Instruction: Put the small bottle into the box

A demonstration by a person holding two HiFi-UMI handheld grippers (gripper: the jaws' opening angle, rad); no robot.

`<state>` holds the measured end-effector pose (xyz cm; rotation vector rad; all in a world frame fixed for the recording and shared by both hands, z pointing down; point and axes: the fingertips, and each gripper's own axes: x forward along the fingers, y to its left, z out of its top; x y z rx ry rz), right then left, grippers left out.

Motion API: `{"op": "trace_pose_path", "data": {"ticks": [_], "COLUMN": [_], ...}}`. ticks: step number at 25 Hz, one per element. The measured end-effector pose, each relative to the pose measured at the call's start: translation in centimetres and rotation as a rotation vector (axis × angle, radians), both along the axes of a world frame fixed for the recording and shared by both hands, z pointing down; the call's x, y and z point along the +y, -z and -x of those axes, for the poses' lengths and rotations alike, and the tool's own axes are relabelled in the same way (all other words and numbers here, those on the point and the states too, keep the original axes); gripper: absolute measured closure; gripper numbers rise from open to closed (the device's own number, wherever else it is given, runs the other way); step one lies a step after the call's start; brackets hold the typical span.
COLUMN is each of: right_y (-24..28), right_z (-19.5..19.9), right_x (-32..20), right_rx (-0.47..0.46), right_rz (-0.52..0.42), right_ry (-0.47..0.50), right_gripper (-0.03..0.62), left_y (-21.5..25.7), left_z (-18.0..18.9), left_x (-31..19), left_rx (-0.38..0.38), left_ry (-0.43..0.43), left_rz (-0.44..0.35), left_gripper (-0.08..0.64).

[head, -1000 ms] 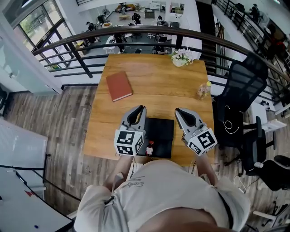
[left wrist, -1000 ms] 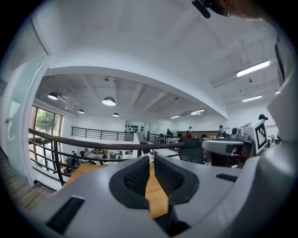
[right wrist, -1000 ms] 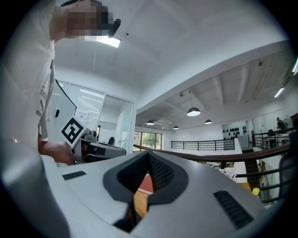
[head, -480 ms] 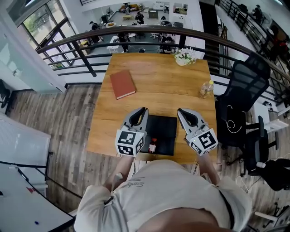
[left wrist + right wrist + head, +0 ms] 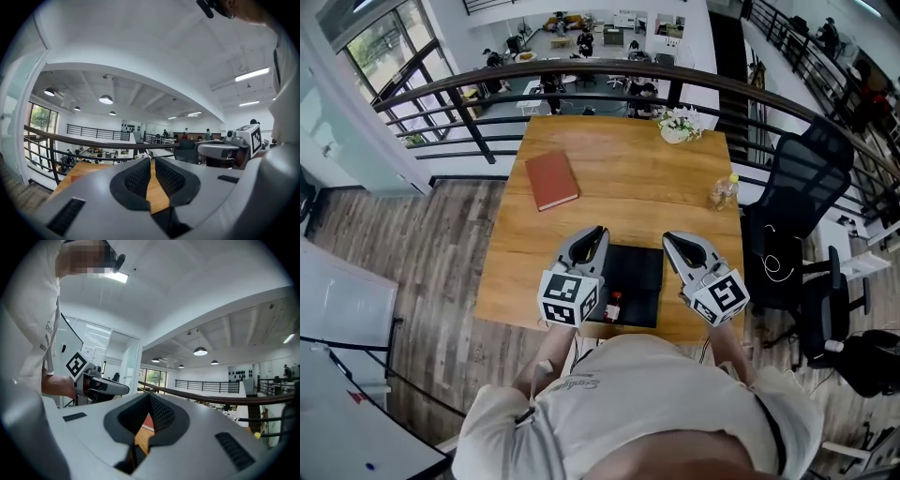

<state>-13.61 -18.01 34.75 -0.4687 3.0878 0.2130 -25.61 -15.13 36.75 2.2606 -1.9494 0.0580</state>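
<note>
Hardly anything is shifting since a second ago: the left gripper [image 5: 592,234] and right gripper [image 5: 671,240] are hovering, fingers closed and empty. The small bottle [image 5: 612,305] is standing at the box's [image 5: 637,267] near-left corner, by the surface's [image 5: 609,178] near edge. The left fingers likely need opening wide before descending.

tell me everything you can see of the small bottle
The small bottle is tiny in the head view: red and pale parts, with material and cap too small to tell. It is at the near left corner of the black box on the wooden table, beside the marker cube of the left gripper. Nothing grips it; upright or lying cannot be told.
</note>
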Motion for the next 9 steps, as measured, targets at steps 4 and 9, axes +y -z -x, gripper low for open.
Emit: {"op": "trace_pose_path", "data": {"ticks": [4, 9], "right_y": [-0.7, -2.2], "right_z": [-0.1, -0.3], "right_x": [-0.3, -0.1], "right_rx": [0.017, 0.044], "right_rz": [0.022, 0.050], "right_ry": [-0.009, -0.023], "right_gripper": [0.597, 0.597], "left_y": [-0.9, -2.4], "left_z": [-0.1, -0.1], "left_x": [-0.3, -0.9], "left_rx": [0.013, 0.031], "left_ry": [-0.014, -0.030], "left_rz": [0.018, 0.049], "left_gripper": [0.522, 0.522]}}
